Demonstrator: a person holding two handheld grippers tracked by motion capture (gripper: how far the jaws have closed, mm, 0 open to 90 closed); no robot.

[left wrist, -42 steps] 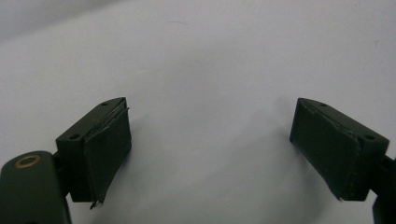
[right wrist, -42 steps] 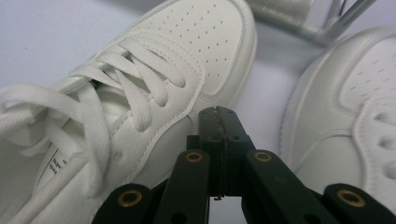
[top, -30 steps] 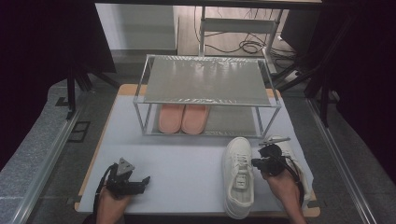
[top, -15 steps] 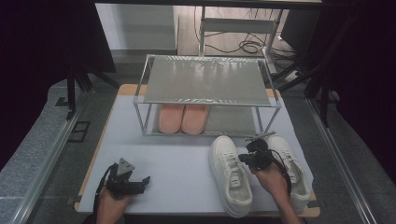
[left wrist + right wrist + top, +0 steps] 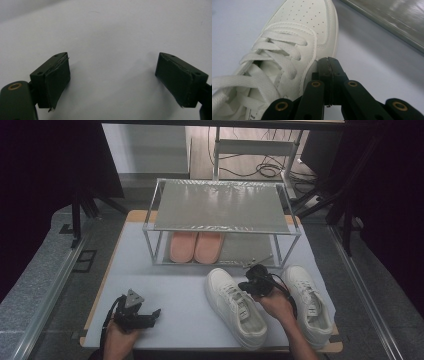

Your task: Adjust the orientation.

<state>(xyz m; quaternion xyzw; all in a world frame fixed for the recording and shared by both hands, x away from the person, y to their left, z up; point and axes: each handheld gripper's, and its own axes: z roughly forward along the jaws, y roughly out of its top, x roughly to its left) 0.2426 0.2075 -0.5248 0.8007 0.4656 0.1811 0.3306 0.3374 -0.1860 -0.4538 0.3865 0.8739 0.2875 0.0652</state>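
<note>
Right gripper view crops the white sneaker (image 5: 294,50) beside the closed right gripper (image 5: 329,62).

My grippers are black: the right gripper (image 5: 328,61) shows brass-ringed screws behind its tips; the left gripper (image 5: 150,315) carries a grey triangular plate.

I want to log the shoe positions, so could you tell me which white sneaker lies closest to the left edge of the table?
The white sneaker left of the right hand-held gripper; the other sneaker lies right of it.
</note>
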